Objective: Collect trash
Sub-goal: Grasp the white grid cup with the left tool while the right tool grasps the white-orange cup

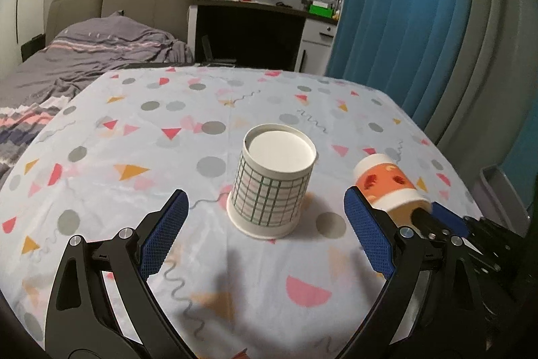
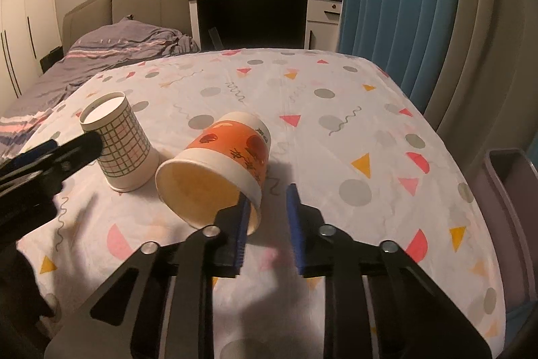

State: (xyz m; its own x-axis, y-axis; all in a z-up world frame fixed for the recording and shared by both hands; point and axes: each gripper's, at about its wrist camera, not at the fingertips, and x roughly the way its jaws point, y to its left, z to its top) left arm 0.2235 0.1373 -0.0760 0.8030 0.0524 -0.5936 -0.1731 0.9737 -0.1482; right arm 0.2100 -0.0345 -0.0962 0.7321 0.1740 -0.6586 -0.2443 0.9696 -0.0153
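Observation:
A white paper cup with a green grid pattern [image 1: 272, 187] stands upside down on the patterned tablecloth [image 1: 134, 137]. My left gripper [image 1: 265, 234] is open, its fingers on either side of the cup and just short of it. An orange and white paper cup [image 2: 222, 164] lies on its side, mouth towards me. My right gripper [image 2: 267, 224] is partly closed with its left finger [image 2: 240, 231] inside the cup's mouth, against the rim; the right finger is outside and apart. The grid cup [image 2: 117, 143] and the left gripper's finger show at the left of the right wrist view. The orange cup [image 1: 386, 187] shows in the left wrist view.
A grey bin [image 2: 511, 190] stands off the table's right edge, also in the left wrist view [image 1: 501, 190]. A bed [image 1: 84, 56] lies behind on the left, a dark desk [image 1: 255, 32] at the back, blue curtains [image 1: 403, 22] on the right.

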